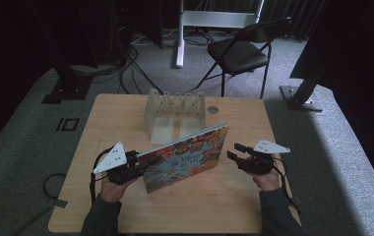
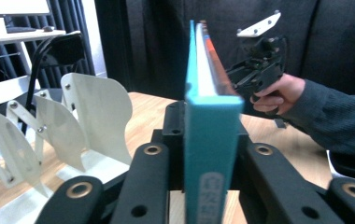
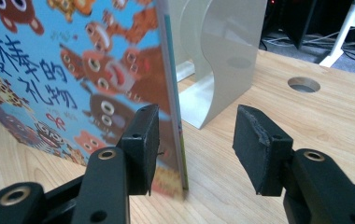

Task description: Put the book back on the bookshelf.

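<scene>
Wooden table (image 1: 126,216) nearest the person carries the work: the left gripper (image 1: 135,162) pinches the spine end of the picture book (image 1: 187,160), holding it upright on its lower edge. The right gripper (image 1: 238,151), jaws spread, sits at the book's far edge, gripping nothing. Beyond stands the white divider rack (image 1: 175,115). Held from one end only, the book could swing or tip sideways and jam against a divider.

One book (image 1: 185,157), one rack (image 1: 175,115), two grippers, perhaps one chair (image 1: 241,51)
</scene>
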Demonstrator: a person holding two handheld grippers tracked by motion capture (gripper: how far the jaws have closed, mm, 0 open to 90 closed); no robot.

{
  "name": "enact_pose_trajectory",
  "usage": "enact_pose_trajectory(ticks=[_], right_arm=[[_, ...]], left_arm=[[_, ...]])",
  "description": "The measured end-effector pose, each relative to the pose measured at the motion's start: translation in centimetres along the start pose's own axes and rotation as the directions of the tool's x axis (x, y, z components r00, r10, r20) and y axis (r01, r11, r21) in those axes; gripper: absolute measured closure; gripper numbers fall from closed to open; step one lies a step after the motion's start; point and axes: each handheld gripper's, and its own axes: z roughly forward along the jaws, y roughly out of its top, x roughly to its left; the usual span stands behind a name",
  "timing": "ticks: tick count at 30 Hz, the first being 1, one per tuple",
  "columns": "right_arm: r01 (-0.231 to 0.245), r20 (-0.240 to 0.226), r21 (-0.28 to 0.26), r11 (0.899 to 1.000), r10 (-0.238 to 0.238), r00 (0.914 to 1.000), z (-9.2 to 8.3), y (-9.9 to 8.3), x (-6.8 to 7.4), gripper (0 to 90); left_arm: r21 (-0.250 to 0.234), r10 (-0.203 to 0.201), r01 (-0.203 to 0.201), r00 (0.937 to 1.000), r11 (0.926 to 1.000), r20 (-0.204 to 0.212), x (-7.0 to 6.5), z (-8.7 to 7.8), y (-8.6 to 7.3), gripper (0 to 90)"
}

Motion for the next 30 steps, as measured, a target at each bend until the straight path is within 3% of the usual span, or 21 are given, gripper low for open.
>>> enact_pose_trajectory(ticks=[7, 30], right_arm=[[-0.003, 0.025, 0.018, 1.0, 0.002, 0.9997, 0.2, -0.5, -0.3, 50.8], [-0.029, 0.088, 0.079, 0.996, 0.022, 0.9959, 1.2, -2.5, -1.4, 50.0]], left_arm=[[-0.009, -0.002, 0.002, 1.0, 1.0, 0.005, -0.1, 0.0, -0.1, 79.8], [-0.015, 0.003, -0.004, 0.9993, 0.9999, -0.038, -0.4, 0.3, -0.1, 76.2]])
